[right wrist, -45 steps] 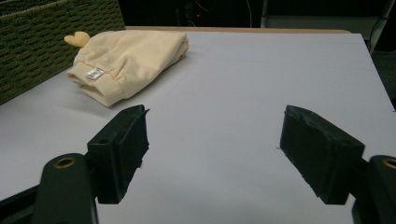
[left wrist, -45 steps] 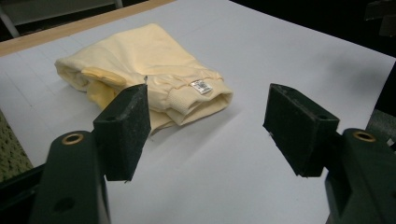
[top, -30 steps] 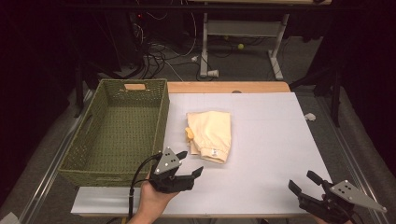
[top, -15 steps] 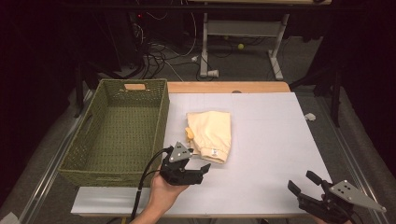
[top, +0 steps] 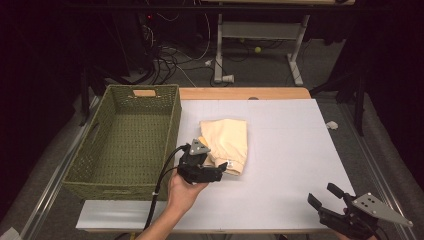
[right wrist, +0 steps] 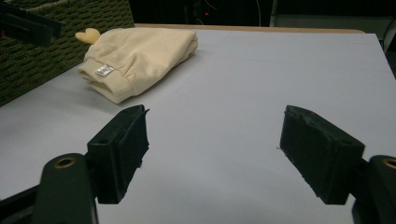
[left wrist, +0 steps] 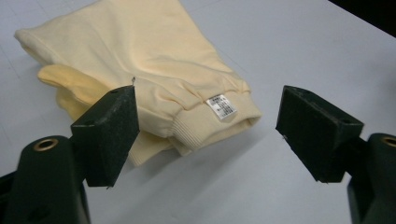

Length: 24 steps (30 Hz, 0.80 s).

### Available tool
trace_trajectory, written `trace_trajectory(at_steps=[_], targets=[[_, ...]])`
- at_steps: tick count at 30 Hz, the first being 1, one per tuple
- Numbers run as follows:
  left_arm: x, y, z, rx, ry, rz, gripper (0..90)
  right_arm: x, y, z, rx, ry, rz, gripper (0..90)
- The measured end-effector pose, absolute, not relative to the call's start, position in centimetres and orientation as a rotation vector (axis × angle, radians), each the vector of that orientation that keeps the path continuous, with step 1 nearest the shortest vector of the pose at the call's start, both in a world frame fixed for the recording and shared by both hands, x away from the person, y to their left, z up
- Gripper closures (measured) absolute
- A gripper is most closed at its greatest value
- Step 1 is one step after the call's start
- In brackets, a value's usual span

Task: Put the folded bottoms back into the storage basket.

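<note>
The left gripper, jaws apart, sits at the near ribbed hem of the folded cream garment, which lies mid-table beside the green woven basket. The right gripper, jaws also apart, hovers over the bare white table at its near right corner. Beyond the table are a dark floor, tangled cables and a desk frame.
</note>
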State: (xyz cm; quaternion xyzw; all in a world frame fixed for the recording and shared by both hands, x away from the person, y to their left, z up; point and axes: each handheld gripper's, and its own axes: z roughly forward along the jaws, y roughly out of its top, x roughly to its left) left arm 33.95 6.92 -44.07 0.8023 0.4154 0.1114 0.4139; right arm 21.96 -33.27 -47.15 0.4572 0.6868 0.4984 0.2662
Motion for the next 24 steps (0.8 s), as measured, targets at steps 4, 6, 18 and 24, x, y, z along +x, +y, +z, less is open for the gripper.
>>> trace_trajectory(at_steps=[4, 6, 18, 24], targets=[[35.1, 6.9, -43.7, 2.021, 1.078, 0.283, 19.1, 22.0, -33.3, -47.1, 1.233, 1.856, 1.347, 23.9], [35.7, 6.8, -43.7, 2.021, 1.095, 0.285, 18.7, 22.0, -33.3, -47.2, 1.234, 1.857, 1.347, 23.9], [38.9, 6.3, -42.8, 2.053, 1.164, 0.292, 18.5, 22.0, -33.3, -47.2, 1.232, 1.859, 1.352, 23.9], [40.6, 5.9, -42.5, 2.067, 1.207, 0.286, 18.5, 22.1, -33.3, -47.2, 1.234, 1.857, 1.354, 23.9]])
